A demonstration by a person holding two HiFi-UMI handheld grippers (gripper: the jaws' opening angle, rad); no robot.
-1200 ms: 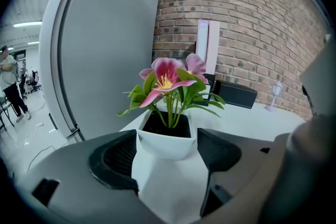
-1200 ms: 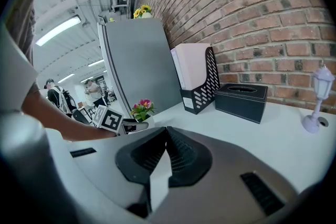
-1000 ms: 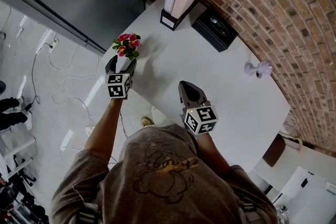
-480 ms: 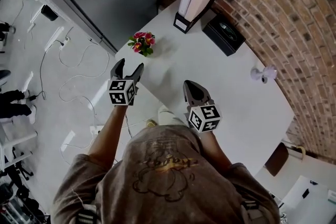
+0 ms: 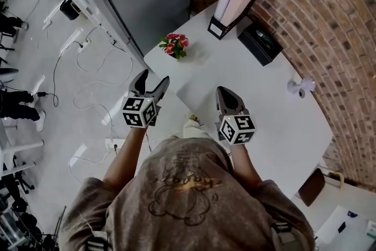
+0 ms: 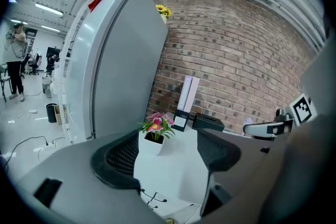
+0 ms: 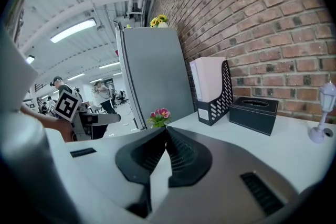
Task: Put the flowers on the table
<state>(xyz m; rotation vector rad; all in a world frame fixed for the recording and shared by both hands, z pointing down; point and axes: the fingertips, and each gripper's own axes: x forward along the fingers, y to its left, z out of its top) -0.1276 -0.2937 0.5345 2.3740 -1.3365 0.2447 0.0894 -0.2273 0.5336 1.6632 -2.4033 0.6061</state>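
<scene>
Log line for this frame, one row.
flowers: upright on table, near corner | left gripper: open, empty, apart from flowers | right gripper: shut, empty

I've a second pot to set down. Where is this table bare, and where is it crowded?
Widest bare patch: the middle of the table, between the flowers, the black box, the small lamp and the near edge. Also free: the strip between flowers and file holder. Crowded: by the brick wall, where file holder and black box stand close.
</scene>
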